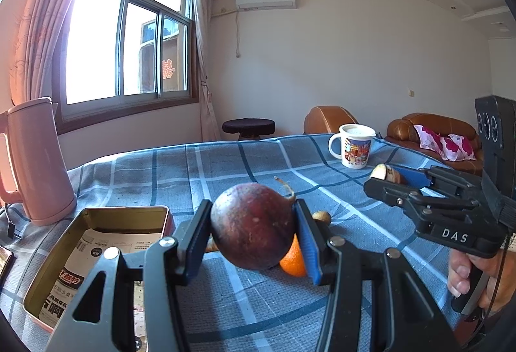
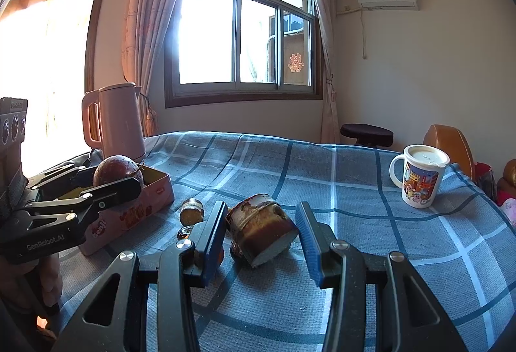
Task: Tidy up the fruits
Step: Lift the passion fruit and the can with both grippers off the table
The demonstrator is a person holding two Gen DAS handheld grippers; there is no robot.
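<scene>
Left claw (image 1: 253, 229) is clamped part-way open on a round, dark purple-red passion fruit (image 1: 253, 224), both blue pads pressed to its sides and the fruit carried clear of the blue checked cloth on the tabletop (image 1: 225, 165). Just to its left sits the open pink rectangular tin box (image 1: 96, 213), printed paper lying inside, and from the right wrist view the fruit hangs right at the tin's near end. Right claw (image 2: 261, 229) holds a stubby brown cut piece with a pale sliced face (image 2: 262, 228); its jaws stand part-way open, the left pad looks tight against it, though the right pad's contact is hard to judge from that view, while the left wrist view shows the piece up off the cloth between the fingers, so it reads as gripped. Below the passion fruit an orange citrus fruit (image 1: 293, 258) and a small tan nub (image 1: 322, 216) wait on the cloth. To do this well, I'd carry the passion fruit fully over the tin's rim, lower it close to the paper, then ease the pads apart so it settles instead of rolling. Keeping the right claw well aside avoids a clash. A white cartoon mug (image 1: 353, 145) and pink kettle (image 1: 35, 158) stand well apart.
</scene>
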